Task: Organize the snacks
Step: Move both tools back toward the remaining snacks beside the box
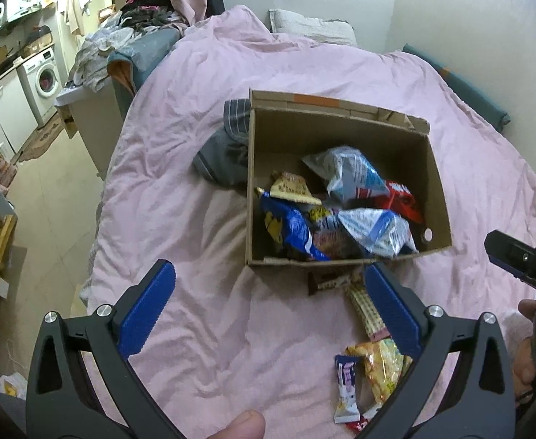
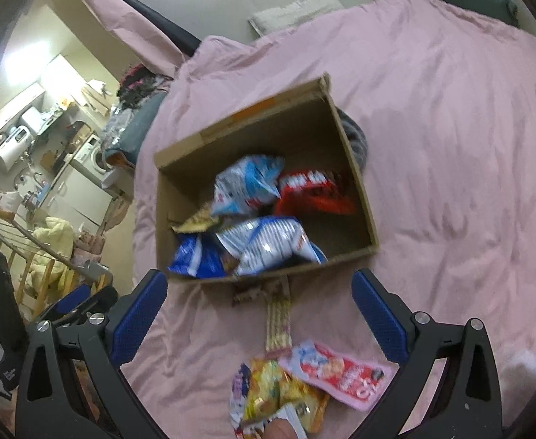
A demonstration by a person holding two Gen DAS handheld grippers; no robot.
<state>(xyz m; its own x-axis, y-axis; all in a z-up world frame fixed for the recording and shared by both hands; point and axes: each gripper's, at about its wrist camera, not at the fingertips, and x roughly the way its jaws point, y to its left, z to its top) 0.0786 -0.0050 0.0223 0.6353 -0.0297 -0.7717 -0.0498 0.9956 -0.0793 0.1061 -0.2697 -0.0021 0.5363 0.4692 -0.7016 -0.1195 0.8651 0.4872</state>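
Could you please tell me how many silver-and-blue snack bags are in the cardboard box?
2. One silver-and-blue bag lies toward the far side of the cardboard box, beside a red packet; the other lies near the front wall. More may be hidden underneath.

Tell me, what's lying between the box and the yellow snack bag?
A long striped snack pack lies on the pink blanket, running from the box toward the yellow bag. The right wrist view shows it best.
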